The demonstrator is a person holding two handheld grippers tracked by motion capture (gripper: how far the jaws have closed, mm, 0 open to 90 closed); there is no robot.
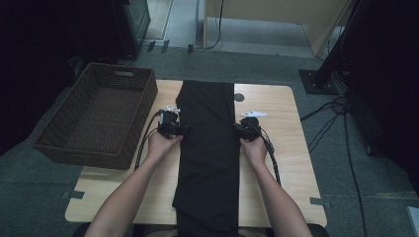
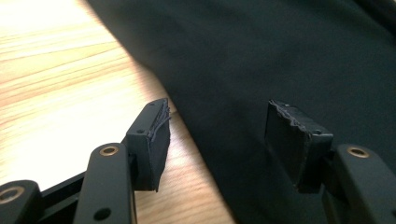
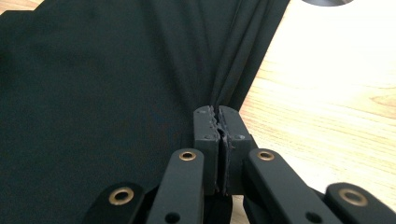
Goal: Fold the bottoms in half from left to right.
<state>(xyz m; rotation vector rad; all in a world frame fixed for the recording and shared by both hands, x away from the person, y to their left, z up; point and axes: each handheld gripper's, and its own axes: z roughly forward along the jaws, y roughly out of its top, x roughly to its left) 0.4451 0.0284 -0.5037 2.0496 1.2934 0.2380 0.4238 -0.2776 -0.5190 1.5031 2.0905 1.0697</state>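
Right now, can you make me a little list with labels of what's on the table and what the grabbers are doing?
cloth: black cloth lying lengthwise down the middle of the wooden table
left hand-held gripper: open, jaws astride the cloth's edge
right hand-held gripper: shut, pinching the cloth's other edge into folds
basket: brown wicker basket at the table's left

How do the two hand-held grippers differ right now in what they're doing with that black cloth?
The right hand-held gripper is clamped shut, pinching the edge of the black cloth into folds; the left hand-held gripper stands open, its jaws astride the opposite edge without pressing it. Both sit at the cloth's sides, midway along it, on the wooden table.
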